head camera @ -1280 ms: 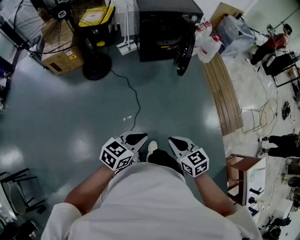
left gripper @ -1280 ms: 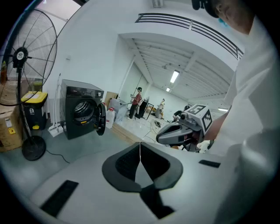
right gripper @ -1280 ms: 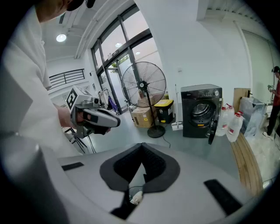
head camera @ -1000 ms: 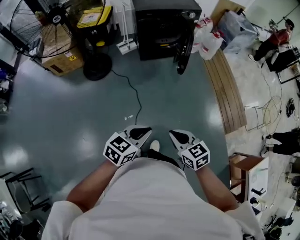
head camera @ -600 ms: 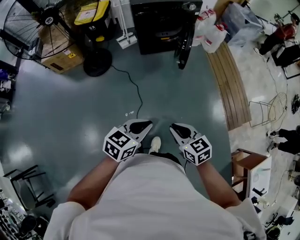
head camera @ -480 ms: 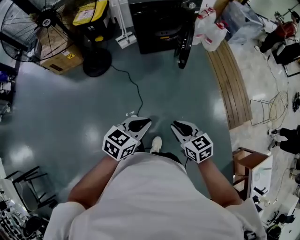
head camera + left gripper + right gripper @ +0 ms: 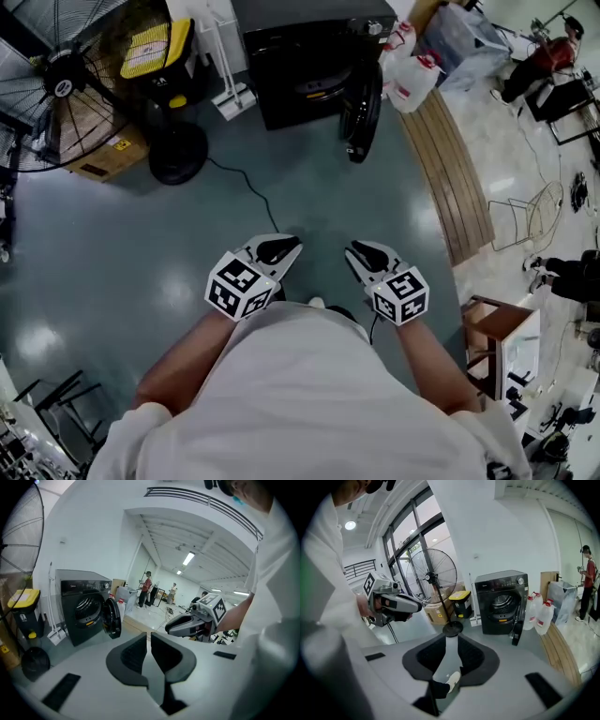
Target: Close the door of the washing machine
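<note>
Head view: washing machine (image 7: 300,47) at 12 o'clock, door (image 7: 364,105) hanging open at 1, well apart from both grippers; approach, I'd judge; next, reach the door's outer face and push; cable (image 7: 251,195) crosses the floor at 11 | Left gripper view: left gripper (image 7: 149,638) jaws slightly parted, empty | Right gripper view: right gripper (image 7: 451,641) jaws just been opening, empty; fan (image 7: 432,576) at 11, beside the path.

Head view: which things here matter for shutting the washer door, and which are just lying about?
For the job: washing machine, its open door, left gripper, right gripper (jaws just been opening, nothing between them).
Lying about: fan, yellow-lidded bin, cardboard box, jugs, wooden planks.
</note>
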Demonstrator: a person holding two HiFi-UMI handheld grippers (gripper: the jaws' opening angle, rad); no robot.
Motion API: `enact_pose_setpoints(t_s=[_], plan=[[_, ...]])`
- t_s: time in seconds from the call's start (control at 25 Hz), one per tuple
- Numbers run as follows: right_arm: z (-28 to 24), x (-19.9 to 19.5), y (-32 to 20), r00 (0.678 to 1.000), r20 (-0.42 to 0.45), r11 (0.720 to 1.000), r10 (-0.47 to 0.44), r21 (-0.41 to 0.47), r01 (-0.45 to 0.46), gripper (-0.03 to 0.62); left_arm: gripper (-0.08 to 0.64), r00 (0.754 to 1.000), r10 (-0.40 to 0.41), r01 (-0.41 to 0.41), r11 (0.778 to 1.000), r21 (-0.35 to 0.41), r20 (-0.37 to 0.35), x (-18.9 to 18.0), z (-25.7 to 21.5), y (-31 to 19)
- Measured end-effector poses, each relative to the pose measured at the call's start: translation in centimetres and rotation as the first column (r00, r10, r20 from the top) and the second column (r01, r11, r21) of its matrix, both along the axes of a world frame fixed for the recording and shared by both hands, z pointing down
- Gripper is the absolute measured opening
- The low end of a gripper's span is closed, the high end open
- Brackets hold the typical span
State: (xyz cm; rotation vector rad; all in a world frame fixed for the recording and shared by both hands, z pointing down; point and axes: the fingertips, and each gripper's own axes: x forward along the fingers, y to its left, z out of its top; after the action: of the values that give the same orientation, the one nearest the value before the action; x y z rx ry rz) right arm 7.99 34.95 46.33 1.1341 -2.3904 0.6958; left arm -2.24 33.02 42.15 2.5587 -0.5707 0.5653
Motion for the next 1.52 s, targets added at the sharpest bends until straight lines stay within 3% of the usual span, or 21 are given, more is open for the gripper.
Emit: enact_pose_setpoints(t_s=[0.28, 0.52, 0.92, 1.32, 1.52], plan=[[0.1, -2.4, -9.7, 0.994, -0.005, 0.994, 0.112, -0.002, -0.112, 0.089, 0.021, 0.995, 0.1, -0.1, 0.995, 0.017, 0.008, -3.8, -0.6, -8.5], [0.8, -2.4, -14.5, 0.987, -0.039, 0.988, 0.156, -0.013, -0.157, 0.08, 0.021, 0.995, 0.101, -0.101, 0.995, 0.021, 0.001, -5.7, -0.7, -13.8], [5.8, 7.5, -25.0, 0.97, -0.063, 0.967, 0.235, -0.081, -0.24, 0.083, 0.017, 0.998, 0.062, -0.062, 0.998, -0.017, 0.007, -3.1, 0.5, -21.7], [11.9, 17.3, -37.2, 0.973, -0.067, 0.954, 0.222, -0.193, -0.231, 0.092, 0.017, 0.999, 0.011, -0.009, 0.999, -0.042, 0.052, 3.7, 0.6, -32.0], [15.2, 20.4, -41.5, 0.978, -0.089, 0.949, 0.189, -0.241, -0.205, 0.104, 0.017, 0.998, -0.015, 0.018, 0.999, -0.04, 0.067, 6.2, 0.5, -35.5]])
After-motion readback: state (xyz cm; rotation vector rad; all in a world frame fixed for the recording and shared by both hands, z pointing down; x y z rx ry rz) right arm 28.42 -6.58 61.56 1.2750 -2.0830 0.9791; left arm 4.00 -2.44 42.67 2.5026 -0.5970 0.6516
